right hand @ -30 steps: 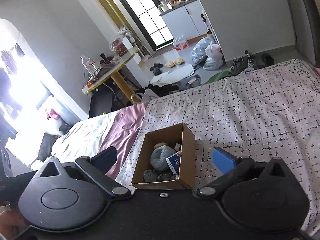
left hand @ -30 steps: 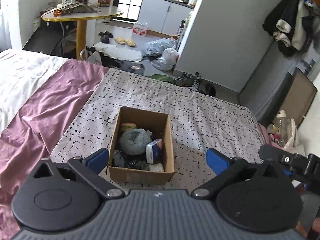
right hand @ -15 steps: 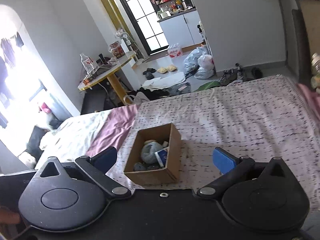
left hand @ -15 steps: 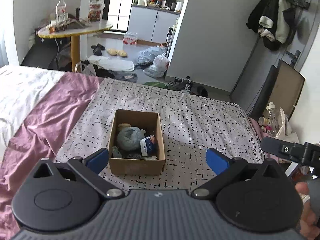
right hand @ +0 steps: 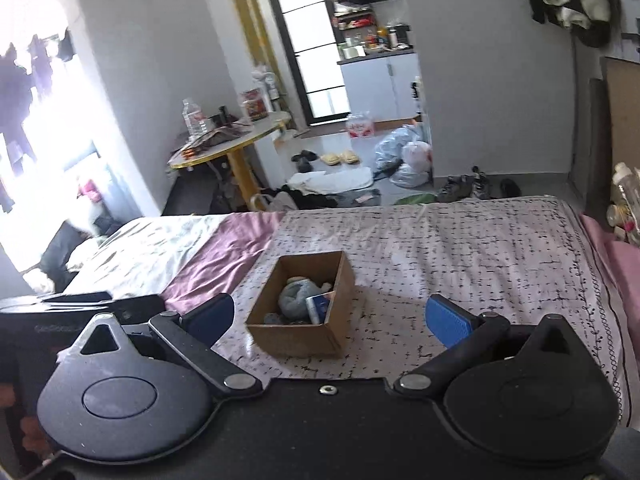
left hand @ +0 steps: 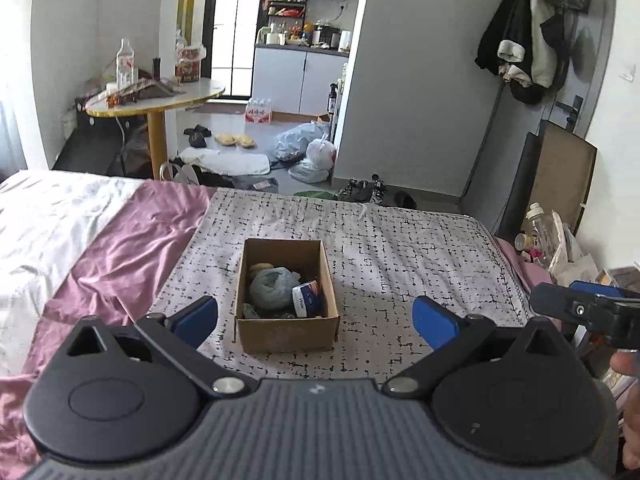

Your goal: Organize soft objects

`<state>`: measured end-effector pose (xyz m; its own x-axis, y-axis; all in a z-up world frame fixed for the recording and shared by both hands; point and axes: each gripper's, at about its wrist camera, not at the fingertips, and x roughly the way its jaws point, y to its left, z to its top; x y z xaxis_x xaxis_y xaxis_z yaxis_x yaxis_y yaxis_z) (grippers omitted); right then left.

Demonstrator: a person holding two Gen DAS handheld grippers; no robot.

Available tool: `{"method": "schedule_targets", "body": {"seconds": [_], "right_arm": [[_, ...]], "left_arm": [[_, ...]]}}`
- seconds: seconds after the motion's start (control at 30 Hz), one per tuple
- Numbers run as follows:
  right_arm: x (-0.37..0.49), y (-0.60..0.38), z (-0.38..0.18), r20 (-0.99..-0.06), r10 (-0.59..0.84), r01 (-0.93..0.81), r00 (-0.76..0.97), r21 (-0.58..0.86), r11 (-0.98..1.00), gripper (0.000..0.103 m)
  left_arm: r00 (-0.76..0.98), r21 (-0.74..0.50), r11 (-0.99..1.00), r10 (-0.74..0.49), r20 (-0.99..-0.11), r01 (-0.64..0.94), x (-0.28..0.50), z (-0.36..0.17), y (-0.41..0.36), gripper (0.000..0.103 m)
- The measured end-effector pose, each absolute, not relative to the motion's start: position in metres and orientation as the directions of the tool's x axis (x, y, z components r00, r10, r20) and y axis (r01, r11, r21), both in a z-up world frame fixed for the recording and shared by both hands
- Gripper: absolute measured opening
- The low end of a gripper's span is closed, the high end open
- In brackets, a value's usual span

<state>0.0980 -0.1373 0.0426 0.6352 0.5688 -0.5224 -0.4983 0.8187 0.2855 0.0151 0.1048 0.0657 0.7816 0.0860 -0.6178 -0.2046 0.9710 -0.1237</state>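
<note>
- Soft objects (left hand: 272,289) fill the cardboard box (left hand: 286,334): a rolled grey cloth (right hand: 295,295) in the middle, a blue-and-white packet (left hand: 306,299) leaning against the box's right wall, a pale round piece at the far end, and dark bits at the near end that we cannot identify.
- The box sits on the patterned sheet (left hand: 400,256) of the bed (left hand: 120,240), near the bed's front edge, with the pink cover to the box's left.
- Its long axis runs straight away from us in the left wrist view; in the right wrist view it appears angled, with its near corner toward the camera.
- The box lies ahead of and below both of our grippers, well apart from each.
- Our left gripper (left hand: 316,316) is lined up on the box, which shows between its spread jaws; nothing is held.
- Our right gripper (right hand: 330,316) is likewise spread wide and holds nothing; the box lies ahead and slightly left of its centre.
- We judge the left the better placed for any reach into the box, coming straight down its long axis.
- No loose soft items show on the sheet around the box, so we judge the sorting largely finished.
</note>
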Motion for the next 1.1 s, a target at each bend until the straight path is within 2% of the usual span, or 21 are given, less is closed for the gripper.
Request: {"method": "schedule_targets", "body": {"seconds": [0.6, 1.1], "right_arm": [[0.083, -0.142, 0.026, -0.528, 0.566, -0.487, 0.633, 0.296, 0.821, 0.103], [0.079, -0.133, 0.024, -0.536, 0.552, -0.503, 0.639, 0.253, 0.827, 0.103]], "left_arm": [[0.794, -0.05, 0.978, 0.133, -0.593, -0.202, -0.009, 0.064, 0.089, 0.103], [0.767, -0.053, 0.975, 0.134, -0.627, -0.214, -0.001, 0.046, 0.092, 0.103]]}}
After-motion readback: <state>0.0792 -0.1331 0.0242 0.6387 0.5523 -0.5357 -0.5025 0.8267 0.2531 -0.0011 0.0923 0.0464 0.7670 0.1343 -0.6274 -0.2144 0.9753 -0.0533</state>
